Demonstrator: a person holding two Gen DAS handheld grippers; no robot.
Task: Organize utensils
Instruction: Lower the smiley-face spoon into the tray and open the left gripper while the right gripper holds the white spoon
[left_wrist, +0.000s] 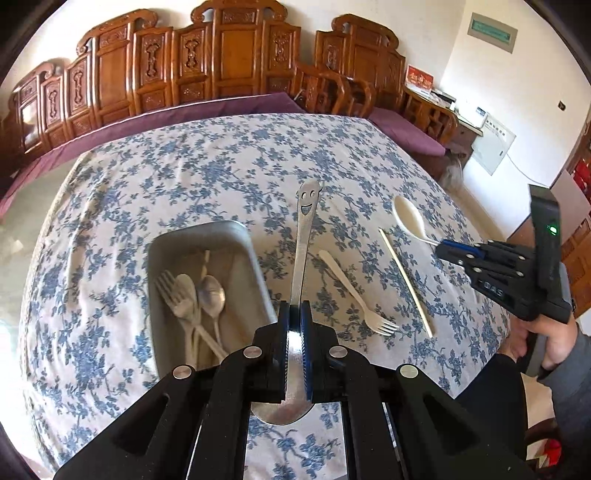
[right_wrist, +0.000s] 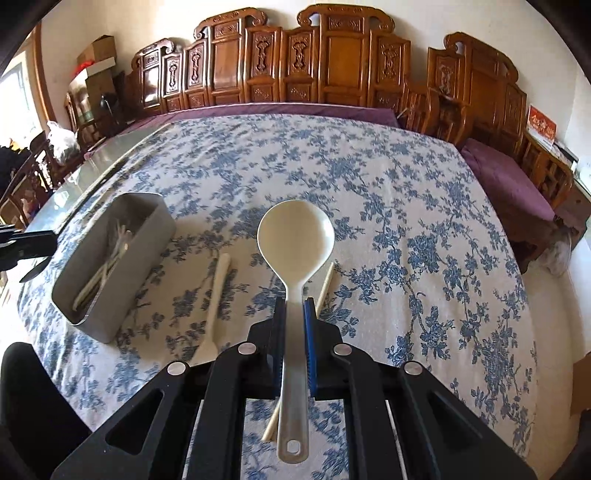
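Between ribbed pads (left_wrist: 304, 332), smooth steel spoon (left_wrist: 303, 236)

Fork (left_wrist: 360, 295) and chopstick (left_wrist: 406, 282) lie right of the bin (left_wrist: 255, 251).

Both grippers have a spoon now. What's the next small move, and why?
Probably carry the left gripper over the grey bin and release its metal spoon: the bin sits just beside it and already holds utensils. The right gripper, gripping the white spoon, can follow.

White letters "DAS" stand on the right gripper (left_wrist: 448, 251); wall signs are too blurred to read
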